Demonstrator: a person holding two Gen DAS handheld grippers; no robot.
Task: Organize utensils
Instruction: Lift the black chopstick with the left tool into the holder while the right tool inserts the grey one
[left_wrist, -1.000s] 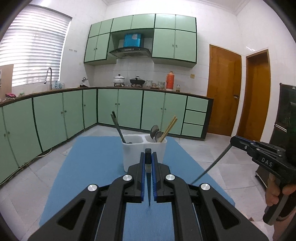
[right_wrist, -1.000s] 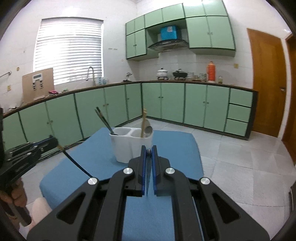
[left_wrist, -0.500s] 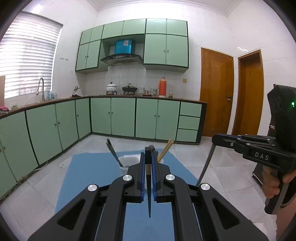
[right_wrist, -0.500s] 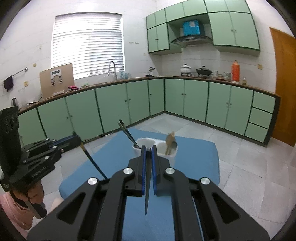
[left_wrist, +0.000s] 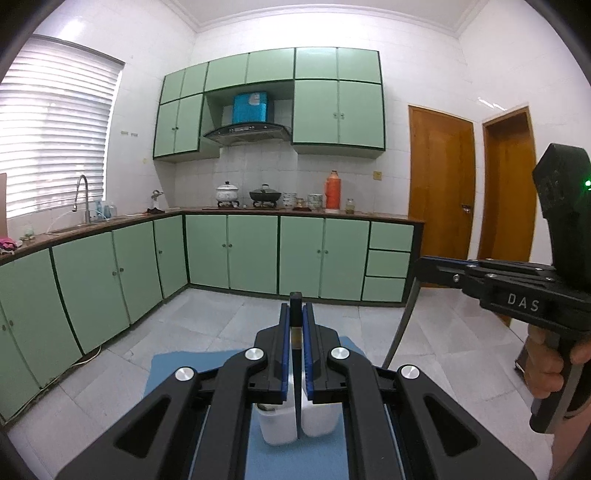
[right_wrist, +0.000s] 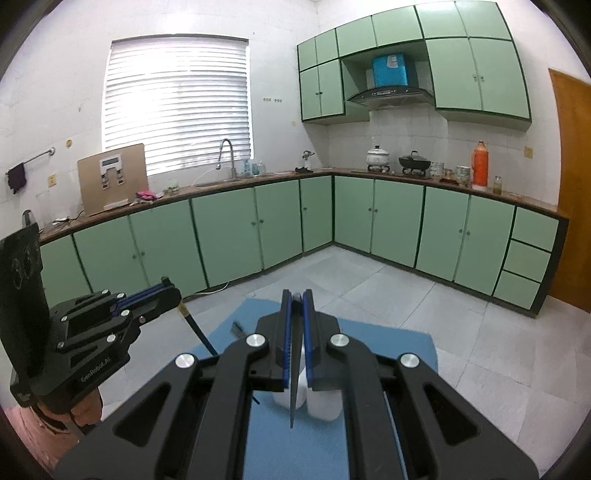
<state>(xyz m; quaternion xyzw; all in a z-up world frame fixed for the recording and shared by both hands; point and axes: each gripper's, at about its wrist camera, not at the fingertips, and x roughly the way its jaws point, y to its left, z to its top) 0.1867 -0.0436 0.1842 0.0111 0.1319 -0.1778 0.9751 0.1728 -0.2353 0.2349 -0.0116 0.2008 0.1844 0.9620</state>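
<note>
My left gripper (left_wrist: 295, 321) is shut on a thin dark utensil (left_wrist: 296, 387) that hangs down between its blue pads. It also shows in the right wrist view (right_wrist: 168, 291), with the utensil (right_wrist: 197, 330) slanting down. My right gripper (right_wrist: 295, 314) is shut on a slim grey utensil (right_wrist: 293, 384); in the left wrist view (left_wrist: 424, 267) that utensil (left_wrist: 400, 328) hangs from it. The white two-compartment utensil holder (left_wrist: 280, 424) stands on the blue mat (left_wrist: 177, 369), mostly hidden under my fingers. It also shows in the right wrist view (right_wrist: 321, 404).
The mat (right_wrist: 388, 339) lies on a table above a grey tiled floor (left_wrist: 207, 317). Green cabinets (left_wrist: 251, 254) run along the back and left walls. Two wooden doors (left_wrist: 439, 192) are at the right.
Both grippers have risen and tilted up with their utensils. The holder has dropped low in both views and is now mostly hidden behind the fingers.
</note>
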